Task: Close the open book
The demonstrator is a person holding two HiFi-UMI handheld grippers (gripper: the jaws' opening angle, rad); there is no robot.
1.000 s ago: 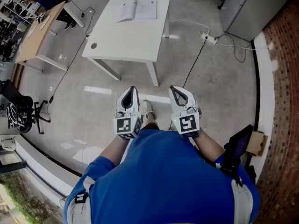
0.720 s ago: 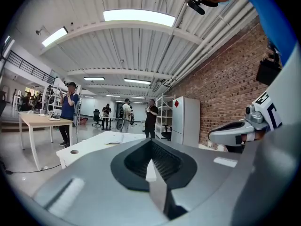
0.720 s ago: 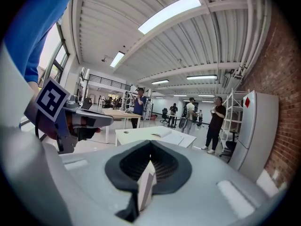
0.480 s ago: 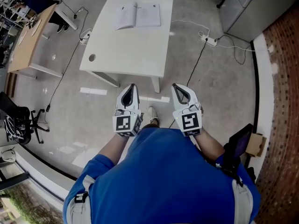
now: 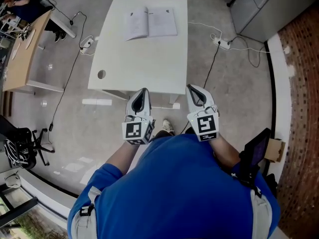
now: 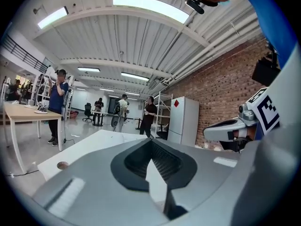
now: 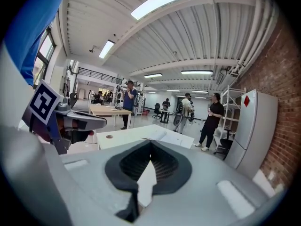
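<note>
This is a big open work room, like a lab and an office in one. One wall is red brick (image 5: 299,83). The grey floor (image 5: 75,118) shines, and cables (image 5: 210,65) run to a power strip (image 5: 223,43). I see a white table (image 5: 144,59), a wooden desk (image 5: 25,54), a rolling chair (image 6: 87,109), metal shelves (image 7: 235,102), long lights (image 7: 167,1) overhead and people (image 7: 214,121) standing about.

Right claw (image 7: 150,144) (jaws together), book (image 7: 157,134) beyond
</note>
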